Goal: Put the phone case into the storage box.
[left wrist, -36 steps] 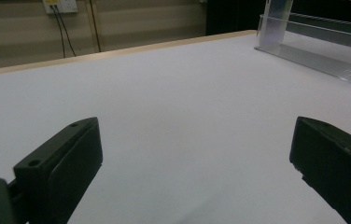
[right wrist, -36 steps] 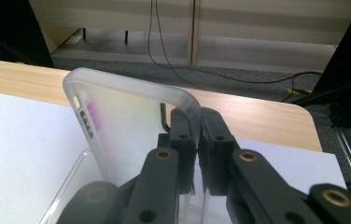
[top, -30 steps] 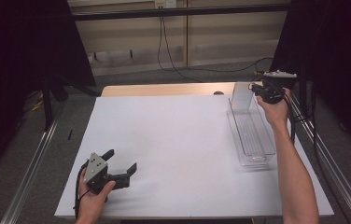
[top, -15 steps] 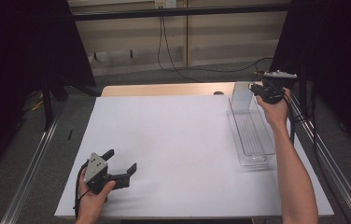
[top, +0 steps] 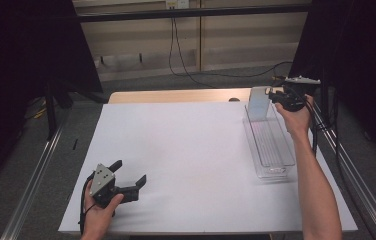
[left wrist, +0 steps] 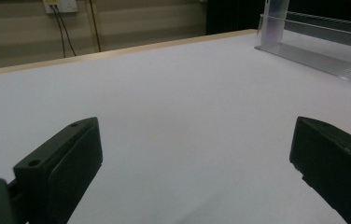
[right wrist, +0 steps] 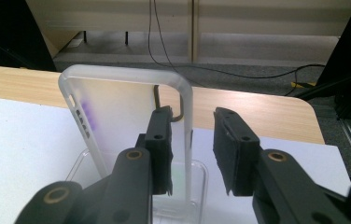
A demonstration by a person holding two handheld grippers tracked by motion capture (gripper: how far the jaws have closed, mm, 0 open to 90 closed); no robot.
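A frosted translucent phone case [right wrist: 117, 107] stands upright at the far end of a long clear plastic tray [top: 271, 145] on the right of the white table. My right gripper [top: 274, 95] is at the case [top: 259, 102] from the right. Its jaws have just been opening. In the right gripper view the case's right edge sits between the jaws of this gripper [right wrist: 192, 126], close to the left pad, and the right pad stands apart from it. My left gripper [top: 130, 171] rests open on the table at the near left, and nothing lies between its jaws [left wrist: 192, 154].
The white sheet [top: 191, 150] covers most of the table, with a bare wooden strip [top: 176, 96] at the far edge. Metal rails [top: 356, 175] run along both sides. Cables lie on the floor beyond. The tray [left wrist: 323, 51] holds the case [left wrist: 276, 9] at its far end.
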